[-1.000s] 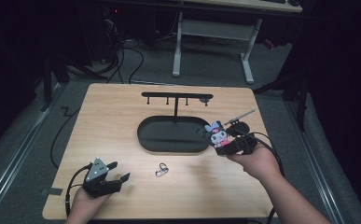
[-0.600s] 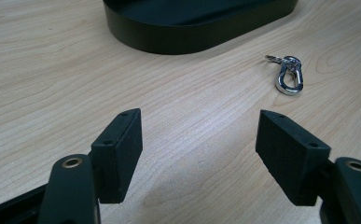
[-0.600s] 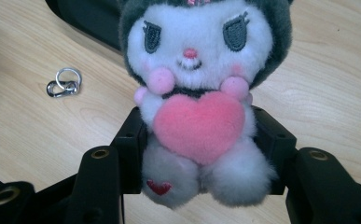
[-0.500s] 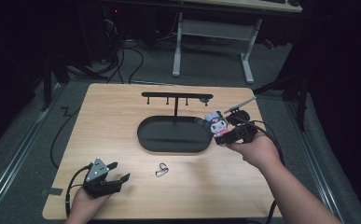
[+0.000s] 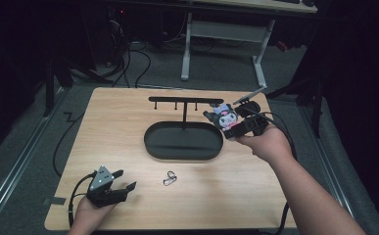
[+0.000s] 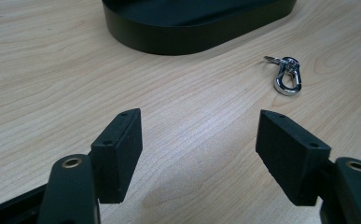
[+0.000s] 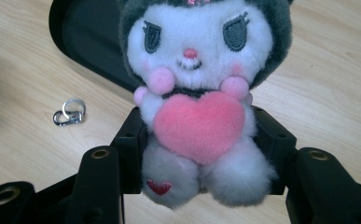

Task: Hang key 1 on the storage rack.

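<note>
A small plush toy (image 5: 225, 116) with a white face, dark hood and pink heart (image 7: 199, 122) is clamped at its body between the jaws of my right gripper (image 5: 228, 122), held in the air over the right end of the black oval stand base (image 5: 183, 142). The stand's post carries a black hook bar (image 5: 186, 100) just left of the toy. A silver key clasp (image 5: 169, 178) lies on the wood in front of the base; it is also ahead of my left gripper (image 6: 199, 149), to the right (image 6: 286, 77). My left gripper (image 5: 121, 180) rests open near the table's front left, nothing between its jaws.
The wooden table (image 5: 123, 122) has its front edge just below my left hand. A cable (image 5: 59, 142) trails off the left side. A white desk frame (image 5: 224, 34) stands on the floor behind the table.
My right gripper has carried the plush toy up and away from me, toward the right end of the hook bar. The left gripper has stayed put.
</note>
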`<state>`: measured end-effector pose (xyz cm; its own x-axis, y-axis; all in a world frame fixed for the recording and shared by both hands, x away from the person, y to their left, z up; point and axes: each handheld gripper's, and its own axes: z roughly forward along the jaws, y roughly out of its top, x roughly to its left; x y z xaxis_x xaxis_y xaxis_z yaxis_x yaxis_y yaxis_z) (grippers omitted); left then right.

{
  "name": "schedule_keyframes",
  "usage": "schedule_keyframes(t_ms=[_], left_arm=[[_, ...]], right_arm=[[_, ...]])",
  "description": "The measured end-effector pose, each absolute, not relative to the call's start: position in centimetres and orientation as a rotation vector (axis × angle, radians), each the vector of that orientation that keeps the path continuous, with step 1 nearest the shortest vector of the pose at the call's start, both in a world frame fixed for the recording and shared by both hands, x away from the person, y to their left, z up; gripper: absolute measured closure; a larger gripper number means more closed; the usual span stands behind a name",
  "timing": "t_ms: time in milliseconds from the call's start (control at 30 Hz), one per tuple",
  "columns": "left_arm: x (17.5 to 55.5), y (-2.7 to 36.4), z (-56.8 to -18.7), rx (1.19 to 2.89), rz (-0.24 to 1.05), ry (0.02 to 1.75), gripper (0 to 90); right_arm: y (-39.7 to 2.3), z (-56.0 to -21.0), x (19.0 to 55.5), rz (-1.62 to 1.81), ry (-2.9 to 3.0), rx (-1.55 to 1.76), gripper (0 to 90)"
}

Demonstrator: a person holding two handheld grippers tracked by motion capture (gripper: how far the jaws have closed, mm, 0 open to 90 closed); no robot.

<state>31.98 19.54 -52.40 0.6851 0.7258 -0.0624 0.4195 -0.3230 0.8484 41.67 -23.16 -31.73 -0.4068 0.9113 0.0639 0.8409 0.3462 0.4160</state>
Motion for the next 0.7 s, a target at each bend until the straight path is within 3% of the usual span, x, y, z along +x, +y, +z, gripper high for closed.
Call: schedule_keyframes(t_ms=[700], left_arm=[[32.0, 19.6, -52.4, 1.96, 0.409, 0.884, 32.3]], right_arm=[[-22.2, -30.2, 43.7, 0.593, 2.4, 1.586, 48.3]])
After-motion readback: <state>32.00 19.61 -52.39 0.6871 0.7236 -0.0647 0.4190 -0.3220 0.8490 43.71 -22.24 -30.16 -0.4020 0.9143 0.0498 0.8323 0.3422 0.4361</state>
